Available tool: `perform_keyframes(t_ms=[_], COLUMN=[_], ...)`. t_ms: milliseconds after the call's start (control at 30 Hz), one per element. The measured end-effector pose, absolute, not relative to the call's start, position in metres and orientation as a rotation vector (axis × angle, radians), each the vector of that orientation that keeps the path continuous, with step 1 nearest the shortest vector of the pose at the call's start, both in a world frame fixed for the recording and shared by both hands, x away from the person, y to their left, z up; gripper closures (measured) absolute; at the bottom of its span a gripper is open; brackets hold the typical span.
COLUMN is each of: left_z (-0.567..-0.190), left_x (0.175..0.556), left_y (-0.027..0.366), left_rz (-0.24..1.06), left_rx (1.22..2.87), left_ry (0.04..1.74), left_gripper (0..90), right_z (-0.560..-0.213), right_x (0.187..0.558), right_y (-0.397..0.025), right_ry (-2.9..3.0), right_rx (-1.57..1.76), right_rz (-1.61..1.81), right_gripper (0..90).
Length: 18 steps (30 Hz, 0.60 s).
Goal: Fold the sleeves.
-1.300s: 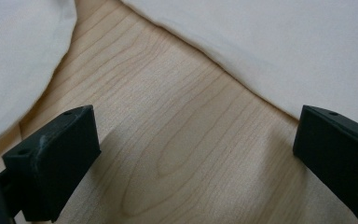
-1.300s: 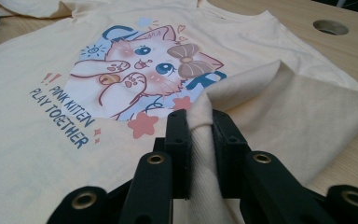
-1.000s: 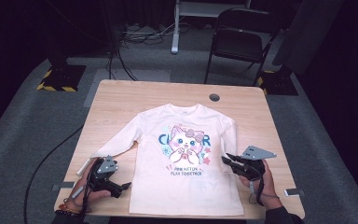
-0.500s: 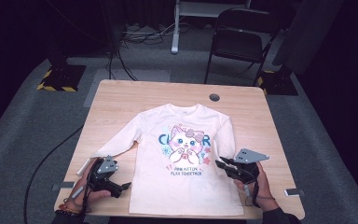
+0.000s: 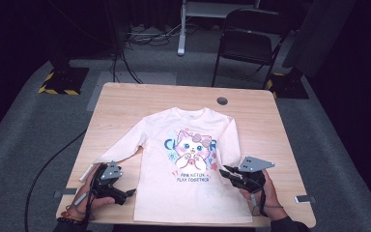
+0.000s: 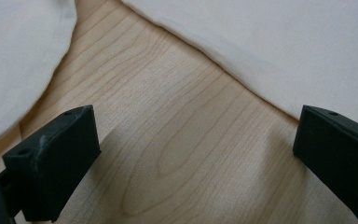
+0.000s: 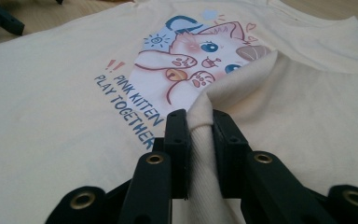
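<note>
My right tongs (image 7: 199, 135) pinch the soft, light kitten shirt's (image 5: 188, 193) sleeve cuff (image 7: 200, 114), which should fold limply, while my left tongs (image 6: 196, 154) gape wide over bare counter (image 6: 168, 140).

In the right gripper view, the cuff of the shirt (image 7: 279, 112) disappeared between the right gripper (image 7: 199, 122) jaws, and the folded sleeve covered part of the kitten print (image 7: 200, 60) — one cheek and eye were hidden. The picture's edges cut off the hem and collar. In the left gripper view, both jaws of the left gripper (image 6: 193, 140) ran off the frame, and the shirt showed as pale, blurred patches. In the high view, the print's lettering was too small to read.
</note>
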<state>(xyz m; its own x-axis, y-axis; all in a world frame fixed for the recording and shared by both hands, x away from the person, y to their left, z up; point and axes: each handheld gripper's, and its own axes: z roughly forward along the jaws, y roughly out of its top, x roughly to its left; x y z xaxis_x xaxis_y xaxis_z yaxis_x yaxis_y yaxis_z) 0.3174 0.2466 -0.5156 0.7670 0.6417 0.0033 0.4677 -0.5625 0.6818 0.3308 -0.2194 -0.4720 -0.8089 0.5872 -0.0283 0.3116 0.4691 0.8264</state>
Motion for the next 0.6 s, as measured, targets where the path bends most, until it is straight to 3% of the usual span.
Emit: perform_keyframes(t_ms=[600], left_z=[-0.516], left_x=[0.317], left_y=[0.247], left_rz=[0.329], left_rx=[2.271], left_ry=[0.824], left_gripper=[0.4], right_z=[-0.475], right_x=[0.315], right_y=[-0.209], right_ry=[2.533], right_rx=[0.627], right_rz=[1.173], right_gripper=[77.2])
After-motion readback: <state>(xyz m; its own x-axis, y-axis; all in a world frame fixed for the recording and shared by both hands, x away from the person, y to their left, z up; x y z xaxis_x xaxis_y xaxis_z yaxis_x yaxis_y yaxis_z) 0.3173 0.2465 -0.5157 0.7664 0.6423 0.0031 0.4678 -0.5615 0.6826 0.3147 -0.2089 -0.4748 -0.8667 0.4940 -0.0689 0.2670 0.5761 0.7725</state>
